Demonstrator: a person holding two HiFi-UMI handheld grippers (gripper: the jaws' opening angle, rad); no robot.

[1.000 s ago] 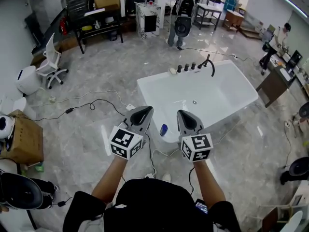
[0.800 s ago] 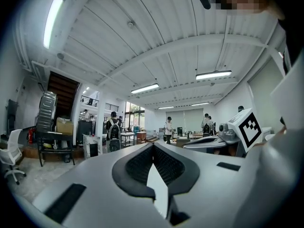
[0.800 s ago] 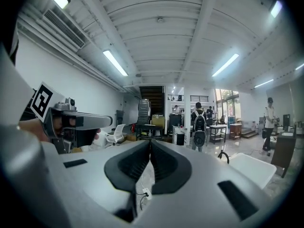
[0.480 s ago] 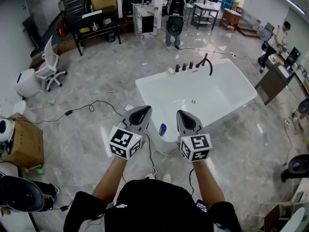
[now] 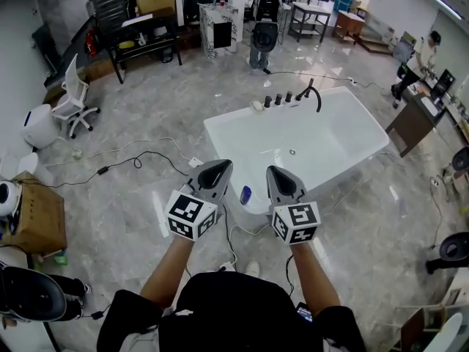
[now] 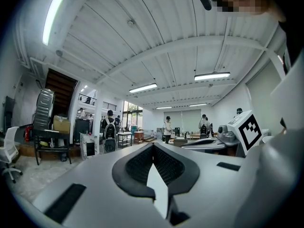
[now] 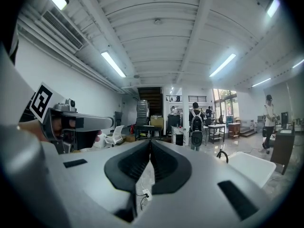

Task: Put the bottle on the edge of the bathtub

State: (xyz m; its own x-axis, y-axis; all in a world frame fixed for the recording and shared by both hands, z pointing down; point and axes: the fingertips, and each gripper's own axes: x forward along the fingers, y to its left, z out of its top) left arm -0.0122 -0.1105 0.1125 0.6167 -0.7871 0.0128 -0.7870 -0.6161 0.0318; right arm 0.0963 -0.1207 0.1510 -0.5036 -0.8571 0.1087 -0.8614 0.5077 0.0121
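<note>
Head view: the left gripper (image 5: 222, 166) and the right gripper (image 5: 273, 170) are held side by side, apart, above the near corner of the white bathtub (image 5: 344, 134). Both point toward it and neither carries anything. The small blue bottle (image 5: 245, 195) shows between them at that corner; whether it stands on the rim or just against it, I cannot tell.

Left gripper view: its jaws are closed, the dark pads meeting at the tip, with nothing between them.

Right gripper view: its jaws are also pressed together and empty. The bathtub lies ahead to the right, touching neither jaw
</note>
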